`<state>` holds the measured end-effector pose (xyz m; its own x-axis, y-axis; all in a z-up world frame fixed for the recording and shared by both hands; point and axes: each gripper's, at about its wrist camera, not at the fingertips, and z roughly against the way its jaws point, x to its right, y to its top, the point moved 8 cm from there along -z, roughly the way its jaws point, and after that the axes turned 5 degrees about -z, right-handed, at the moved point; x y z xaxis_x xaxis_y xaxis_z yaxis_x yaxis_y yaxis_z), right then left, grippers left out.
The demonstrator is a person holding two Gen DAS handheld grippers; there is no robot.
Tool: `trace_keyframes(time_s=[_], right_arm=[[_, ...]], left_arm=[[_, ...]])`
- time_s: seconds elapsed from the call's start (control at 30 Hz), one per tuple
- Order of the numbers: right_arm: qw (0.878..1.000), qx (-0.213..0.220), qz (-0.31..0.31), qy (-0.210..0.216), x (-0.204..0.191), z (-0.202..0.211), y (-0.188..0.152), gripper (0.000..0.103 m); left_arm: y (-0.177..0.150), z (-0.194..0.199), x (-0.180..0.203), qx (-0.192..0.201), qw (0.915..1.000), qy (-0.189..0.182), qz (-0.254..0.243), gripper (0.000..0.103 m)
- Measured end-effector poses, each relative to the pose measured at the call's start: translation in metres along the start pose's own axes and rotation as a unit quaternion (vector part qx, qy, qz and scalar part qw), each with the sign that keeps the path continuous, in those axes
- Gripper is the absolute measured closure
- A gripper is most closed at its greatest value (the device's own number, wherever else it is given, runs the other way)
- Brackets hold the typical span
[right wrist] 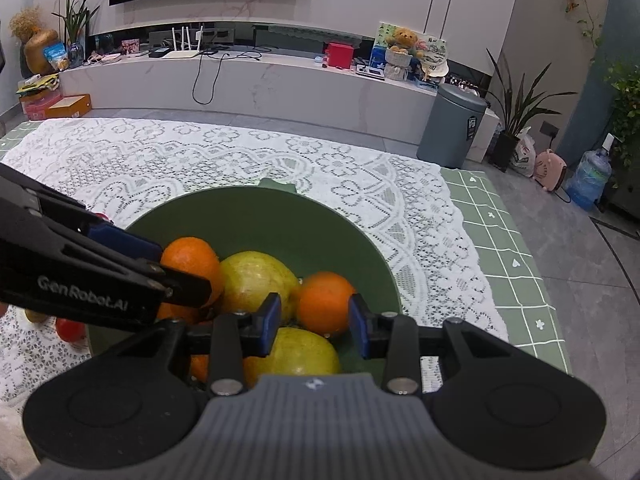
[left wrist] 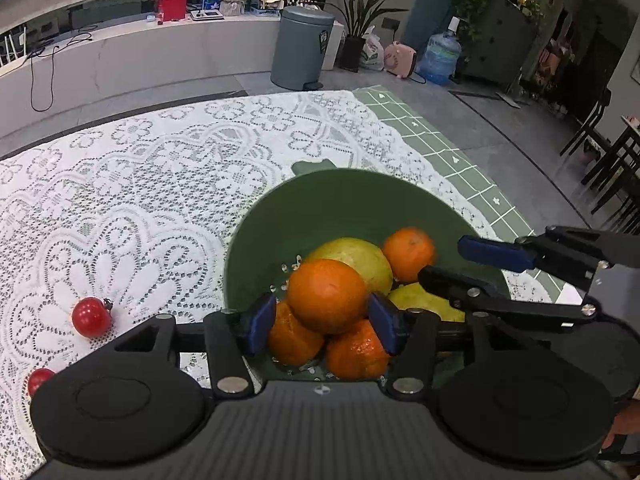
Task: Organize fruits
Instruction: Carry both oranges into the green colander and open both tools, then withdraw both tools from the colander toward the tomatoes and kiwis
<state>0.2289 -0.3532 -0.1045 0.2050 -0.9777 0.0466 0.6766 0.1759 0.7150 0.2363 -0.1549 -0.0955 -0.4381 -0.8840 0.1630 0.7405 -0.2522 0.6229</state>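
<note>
A green bowl [left wrist: 340,196] [right wrist: 260,216] on the lace cloth holds several oranges and two yellow-green fruits [left wrist: 360,258] [right wrist: 256,280]. My left gripper [left wrist: 323,326] [right wrist: 180,270] hangs over the bowl's near side with the top orange [left wrist: 326,296] [right wrist: 190,258] between its blue pads. A small gap shows beside the left pad, and the orange rests on the pile. My right gripper [right wrist: 316,322] [left wrist: 442,258] reaches in from the right, jaws partly apart. Another orange [right wrist: 326,304] [left wrist: 408,254] lies just beyond its tips, not gripped.
Two red cherry tomatoes [left wrist: 91,317] [left wrist: 40,380] lie on the white lace cloth [left wrist: 160,184] left of the bowl. A green grid mat [right wrist: 508,264] shows under the cloth at the right. The grey bin [right wrist: 450,124] and the plants stand on the floor beyond the table.
</note>
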Motion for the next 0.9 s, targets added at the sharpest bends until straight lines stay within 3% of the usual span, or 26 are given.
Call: trace_keyframes(time_s=[0.07, 0.33, 0.47, 0.73, 0.9], right_arm=[[1.0, 0.0, 0.001, -0.001, -0.001, 0.001, 0.0, 0.067], [1.0, 0.016, 0.008, -0.01, -0.005, 0.013, 0.004, 0.044], [1.0, 0.03, -0.002, -0.005, -0.008, 0.026, 0.007, 0.026], [0.999, 0.051, -0.016, 0.008, -0.025, 0.049, 0.006, 0.02], [0.997, 0.071, -0.028, 0.022, -0.043, 0.064, 0.001, 0.016]], left_arm=[[0.001, 0.003, 0.0, 0.003, 1.0, 0.003, -0.001, 0.036], [0.004, 0.021, 0.002, 0.021, 0.9998, 0.002, 0.004, 0.034], [0.001, 0.031, 0.0, 0.032, 0.9994, 0.009, 0.008, 0.032], [-0.008, 0.058, -0.013, 0.057, 0.9977, 0.025, 0.024, 0.031], [-0.017, 0.075, -0.027, 0.073, 0.9951, 0.058, 0.032, 0.031]])
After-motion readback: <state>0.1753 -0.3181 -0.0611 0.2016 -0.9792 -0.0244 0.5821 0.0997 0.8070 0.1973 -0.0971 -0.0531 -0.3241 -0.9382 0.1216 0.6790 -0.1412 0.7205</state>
